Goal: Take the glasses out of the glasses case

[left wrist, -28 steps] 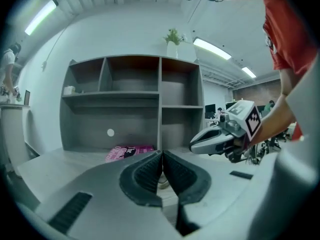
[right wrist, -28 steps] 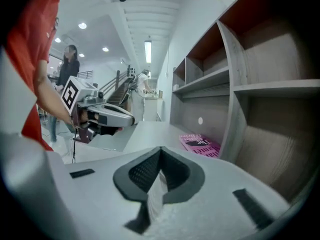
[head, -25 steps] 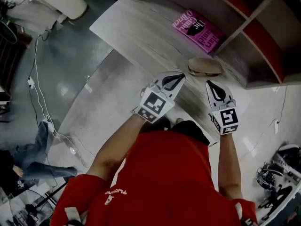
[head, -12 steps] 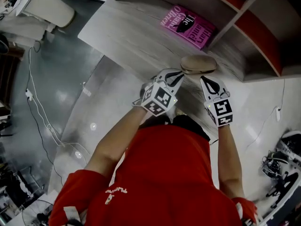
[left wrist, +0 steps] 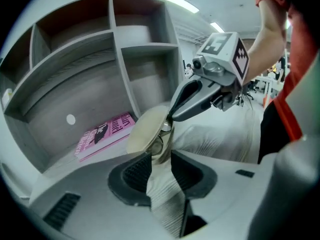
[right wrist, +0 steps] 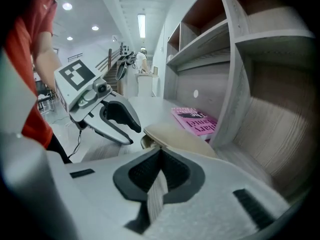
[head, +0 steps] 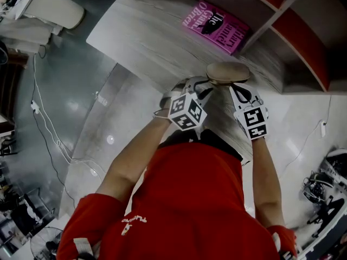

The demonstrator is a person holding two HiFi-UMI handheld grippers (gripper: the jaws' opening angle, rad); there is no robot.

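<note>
A beige glasses case (head: 227,72) lies on the grey wood-grain desk (head: 146,37). My left gripper (head: 203,86) sits at its left end, and its jaws have just been opening. In the left gripper view they (left wrist: 161,156) stand apart with the case's near end (left wrist: 147,129) at their mouth, not pressed. The case gapes a little there, and a lens and metal part of the glasses (left wrist: 159,141) show in the gap. My right gripper (head: 235,87) is shut, its tips (right wrist: 160,151) right at the edge of the case's lid (right wrist: 177,136).
A pink book (head: 217,26) lies flat on the desk behind the case. Grey shelf compartments (right wrist: 260,84) with upright dividers rise just right of and behind it. The desk's front edge (head: 217,129) runs under my wrists, with shiny floor (head: 70,91) to the left.
Both grippers have come down and forward onto the case. The left one has rolled over and its jaws have parted. The right one stays shut.
</note>
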